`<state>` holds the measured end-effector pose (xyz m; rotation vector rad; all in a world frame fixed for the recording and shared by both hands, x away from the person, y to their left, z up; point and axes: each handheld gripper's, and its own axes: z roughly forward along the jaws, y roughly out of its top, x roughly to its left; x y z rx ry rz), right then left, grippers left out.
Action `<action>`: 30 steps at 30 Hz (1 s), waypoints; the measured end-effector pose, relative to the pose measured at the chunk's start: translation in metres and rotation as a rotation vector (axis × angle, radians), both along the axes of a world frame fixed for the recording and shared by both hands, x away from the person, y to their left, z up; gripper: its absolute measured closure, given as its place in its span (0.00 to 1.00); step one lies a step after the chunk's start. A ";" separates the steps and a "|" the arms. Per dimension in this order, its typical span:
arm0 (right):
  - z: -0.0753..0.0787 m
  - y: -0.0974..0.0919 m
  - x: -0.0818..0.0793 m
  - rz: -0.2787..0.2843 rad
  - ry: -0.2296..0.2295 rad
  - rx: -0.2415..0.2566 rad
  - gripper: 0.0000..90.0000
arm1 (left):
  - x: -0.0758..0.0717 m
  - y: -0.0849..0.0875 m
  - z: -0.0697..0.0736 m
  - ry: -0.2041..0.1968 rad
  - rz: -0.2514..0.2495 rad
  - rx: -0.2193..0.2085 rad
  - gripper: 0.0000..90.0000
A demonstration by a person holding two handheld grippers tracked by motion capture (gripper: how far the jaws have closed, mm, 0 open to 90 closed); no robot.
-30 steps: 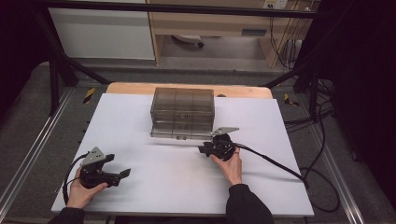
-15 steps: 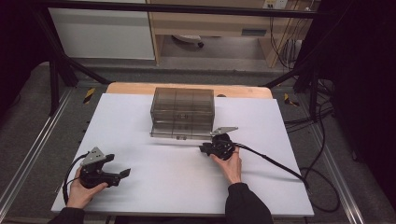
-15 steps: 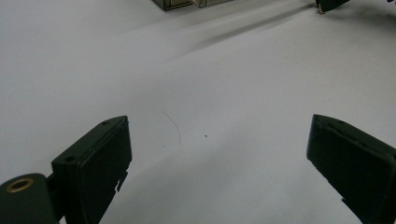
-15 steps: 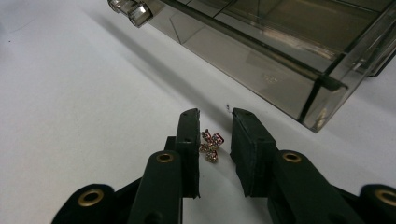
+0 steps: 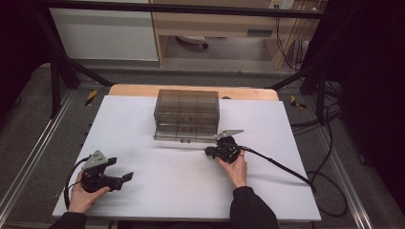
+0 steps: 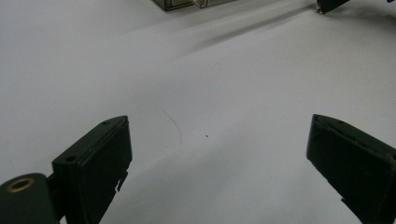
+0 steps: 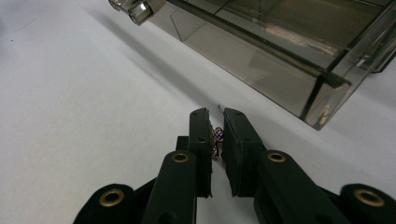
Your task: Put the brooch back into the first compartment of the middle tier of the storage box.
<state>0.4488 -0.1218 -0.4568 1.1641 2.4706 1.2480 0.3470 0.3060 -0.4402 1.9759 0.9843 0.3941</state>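
Note:
A smoky clear drawer box [image 5: 186,112] stands at the table's far middle, its lowest drawer [image 7: 280,51] pulled out toward me. Just in front of that drawer's right corner lies my right gripper [image 5: 208,151], low on the table. Its jaws [image 7: 216,113] have just been closing and now pinch a tiny gold piece with purple stones [image 7: 217,137] between the pads. My left gripper [image 5: 120,171] rests at the near left. Its jaws [image 6: 219,122] stand wide apart over bare white surface, with nothing between them.
The white table top [image 5: 167,191] stretches between the two hands. A round knob [image 7: 135,9] sticks out of the drawer front. A black cable [image 5: 282,167] trails right from the right gripper. Metal rails and a dark frame border the table.
The right gripper's jaws have drawn closer together around the tiny piece. Both hands have kept their places.

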 end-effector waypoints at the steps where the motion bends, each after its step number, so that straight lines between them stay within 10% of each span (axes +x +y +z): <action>1: 0.000 0.000 0.000 0.000 0.002 0.001 0.91 | 0.000 0.000 0.000 0.000 0.000 0.001 0.08; 30: 0.006 -0.003 -0.003 0.007 0.022 0.000 0.99 | 0.000 0.000 0.000 -0.001 0.001 0.002 0.08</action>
